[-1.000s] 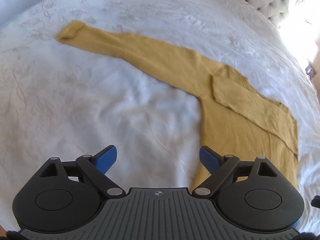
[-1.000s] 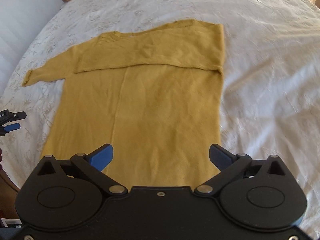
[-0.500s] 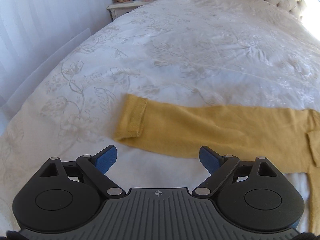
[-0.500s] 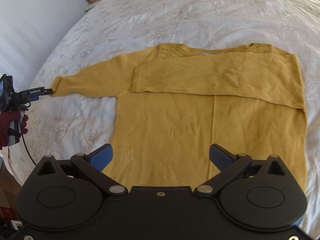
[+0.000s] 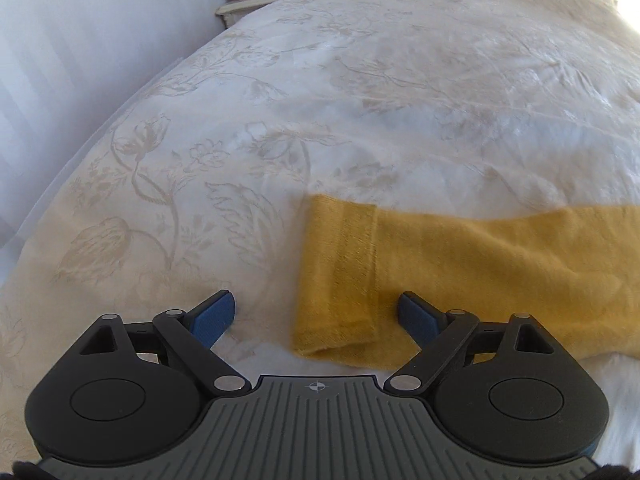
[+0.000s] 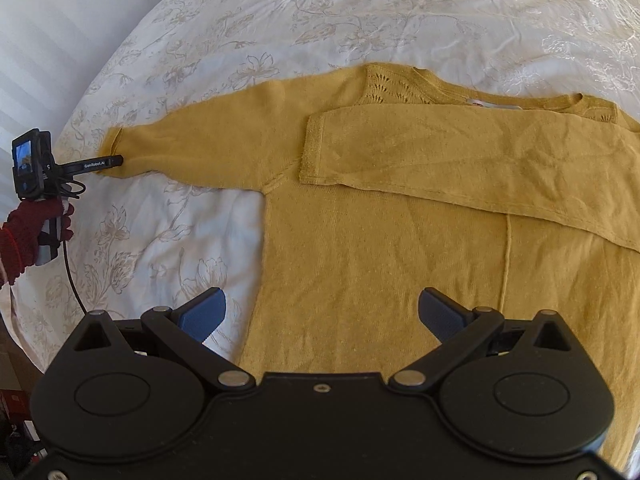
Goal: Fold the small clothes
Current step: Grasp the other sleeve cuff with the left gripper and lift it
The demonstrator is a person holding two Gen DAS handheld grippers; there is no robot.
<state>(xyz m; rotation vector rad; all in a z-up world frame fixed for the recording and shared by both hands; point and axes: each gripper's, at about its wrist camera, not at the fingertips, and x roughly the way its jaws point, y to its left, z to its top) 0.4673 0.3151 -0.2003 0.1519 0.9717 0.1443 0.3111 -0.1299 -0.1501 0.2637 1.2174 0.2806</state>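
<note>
1. One mustard-yellow sweater (image 6: 400,248) lies flat on the bed (image 6: 360,20), which has a white floral cover. That's the only piece of clothing in sight.
2. It has two sleeves. One sleeve (image 6: 460,160) is folded across the chest, with its cuff ending near the middle of the body. The other sleeve (image 6: 200,152) is stretched straight out to the side on the cover.
3. There are two hand-held grippers. The left hand-held gripper (image 5: 316,316) has its blue pads spread wide with nothing pinched. The cuff (image 5: 340,280) of the outstretched sleeve sits in the gap between them: the right-side pad is over the yellow fabric and the left-side pad is over the bare cover.
4. From the right wrist view, you can see one of its fingers (image 6: 98,163) reaching to the cuff end, and a hand in a dark red knit glove (image 6: 36,228) holds the handle (a cable dangles from it).
5. The right hand-held gripper (image 6: 320,312) is also spread wide and empty. It hangs above the sweater's lower body near its side edge.
6. One nightstand (image 5: 256,0) stands at the far corner, with a picture frame and a red bottle on it (small and blurry).
</note>
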